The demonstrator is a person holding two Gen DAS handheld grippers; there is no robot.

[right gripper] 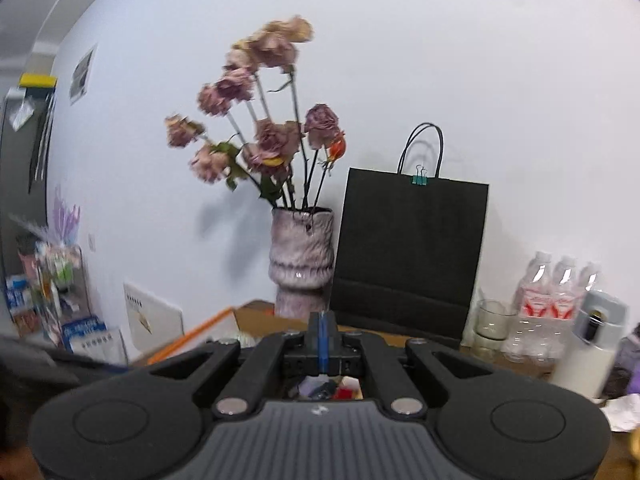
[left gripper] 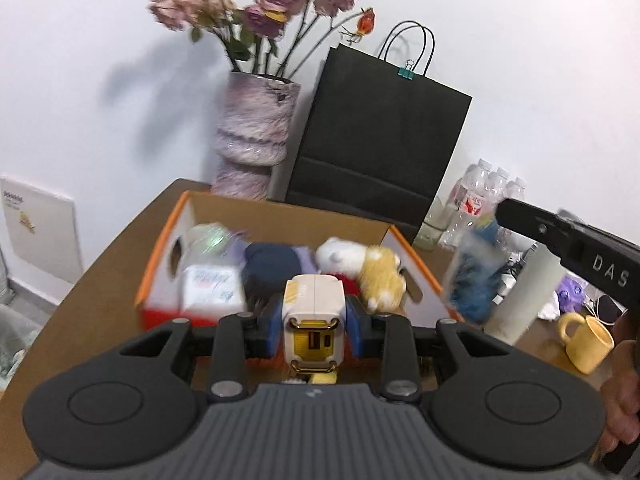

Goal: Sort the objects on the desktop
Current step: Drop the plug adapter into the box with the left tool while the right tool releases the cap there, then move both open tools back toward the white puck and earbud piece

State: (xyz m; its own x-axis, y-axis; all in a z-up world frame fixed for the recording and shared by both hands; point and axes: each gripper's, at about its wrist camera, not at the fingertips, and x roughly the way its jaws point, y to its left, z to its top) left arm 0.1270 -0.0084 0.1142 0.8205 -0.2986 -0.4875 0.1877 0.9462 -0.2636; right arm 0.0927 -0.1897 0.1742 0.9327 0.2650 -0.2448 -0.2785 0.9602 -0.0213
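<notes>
My left gripper (left gripper: 314,322) is shut on a small white and yellow boxy gadget (left gripper: 314,312), held just in front of an orange-rimmed cardboard box (left gripper: 160,256). The box holds a tissue pack (left gripper: 212,284), a dark blue item (left gripper: 272,264), a white plush (left gripper: 340,254) and a yellow plush (left gripper: 382,276). My right gripper (right gripper: 323,340) is shut with its blue pads together and nothing between them, raised above the box edge (right gripper: 208,322). Its black body (left gripper: 576,240) shows at the right of the left wrist view.
A furry vase of dried roses (left gripper: 256,136) and a black paper bag (left gripper: 380,132) stand behind the box at the wall. Water bottles (left gripper: 488,192), a glass jar (right gripper: 492,320), a white cylinder (left gripper: 524,292) and a yellow mug (left gripper: 586,342) stand at the right.
</notes>
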